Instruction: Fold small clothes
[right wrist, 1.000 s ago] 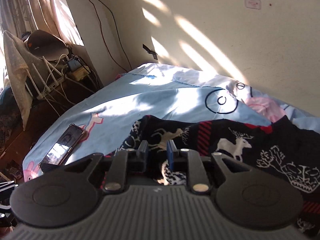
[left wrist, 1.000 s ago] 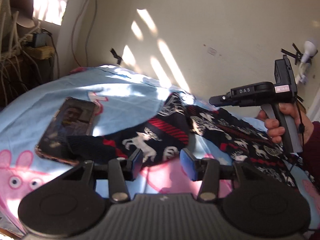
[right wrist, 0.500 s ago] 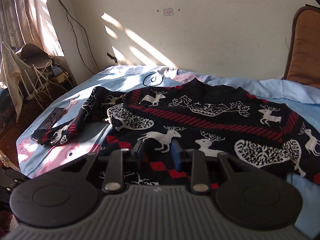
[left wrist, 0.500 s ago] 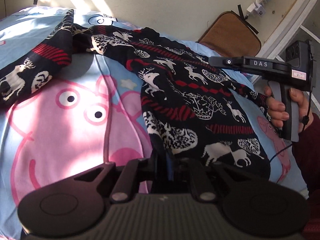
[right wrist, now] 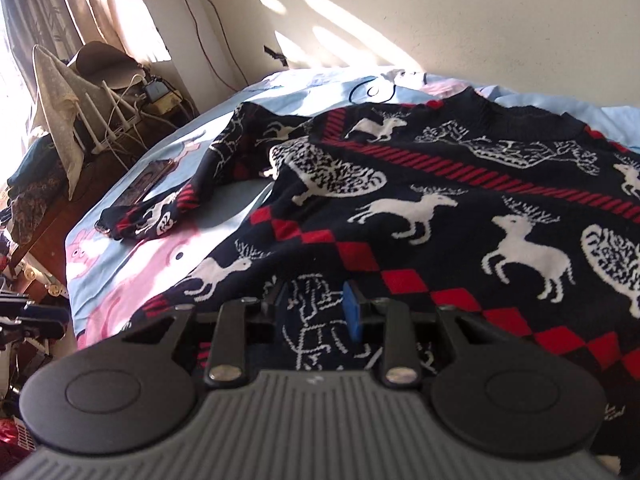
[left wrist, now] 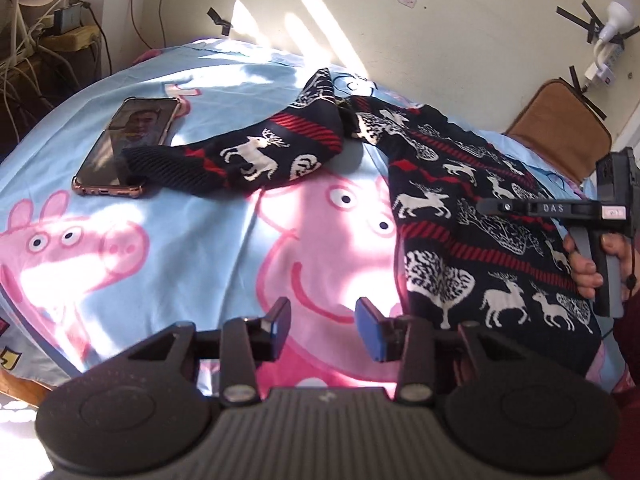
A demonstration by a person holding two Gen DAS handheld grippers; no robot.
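Note:
A dark navy sweater (left wrist: 436, 272) with white reindeer and red stripes lies spread on the bed, and its left sleeve (left wrist: 260, 152) stretches out toward a phone. My left gripper (left wrist: 322, 324) hovers over the pink pig print just left of the sweater's edge. Its jaws are opening and nothing is between them. In the left wrist view a hand holds my right gripper (left wrist: 486, 207) above the sweater's body. In its own view the right gripper (right wrist: 314, 308) is open low over the sweater (right wrist: 420, 200) near the hem, with fabric showing in the gap but not pinched.
A phone (left wrist: 128, 148) lies on the light blue sheet (left wrist: 200, 240), its lower end under the sleeve cuff. A brown cushioned chair (left wrist: 556, 128) stands by the wall at the right. Cables and a router (right wrist: 120, 120) crowd the stand beyond the bed's left edge.
My left gripper, shut on the sweater's edge half a second ago, has let go and stands open over the sheet. My right gripper has come down closer to the sweater's lower part.

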